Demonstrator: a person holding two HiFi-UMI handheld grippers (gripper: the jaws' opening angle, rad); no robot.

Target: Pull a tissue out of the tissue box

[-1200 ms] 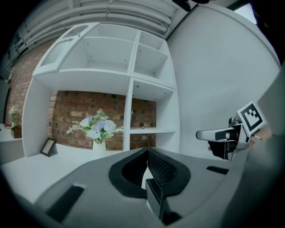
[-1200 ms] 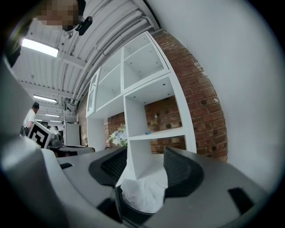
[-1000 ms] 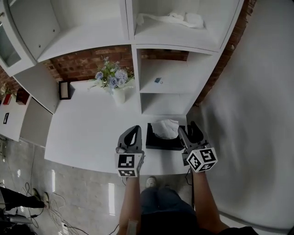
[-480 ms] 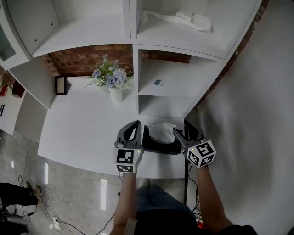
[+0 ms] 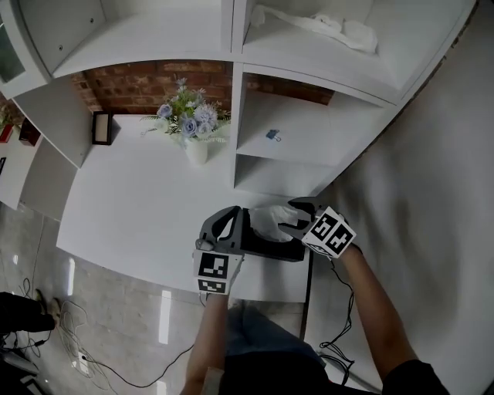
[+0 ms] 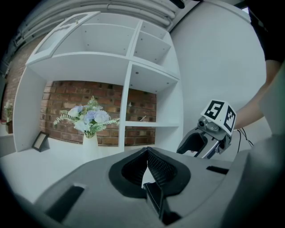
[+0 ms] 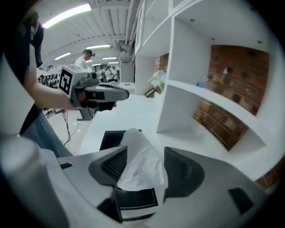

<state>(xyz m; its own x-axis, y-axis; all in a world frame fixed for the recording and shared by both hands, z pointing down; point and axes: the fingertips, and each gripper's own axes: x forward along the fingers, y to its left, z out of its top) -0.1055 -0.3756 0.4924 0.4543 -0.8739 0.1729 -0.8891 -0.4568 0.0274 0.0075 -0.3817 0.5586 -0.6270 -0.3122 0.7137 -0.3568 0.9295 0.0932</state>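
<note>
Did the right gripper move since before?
Yes. The right gripper has swung left from beside the tissue box's right edge to over the box, its jaws now either side of the tissue.

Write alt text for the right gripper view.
A white tissue rises from a black tissue box between the parted jaws of the right gripper. Beyond, the left gripper hangs above a white table beside white shelves.

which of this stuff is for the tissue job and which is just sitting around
For the job: tissue, between the right gripper's open jaws; black tissue box; left gripper, jaws shut, beside the box.

Lying about: flower vase; picture frame; white cloth on the top shelf; small blue item on a shelf.
</note>
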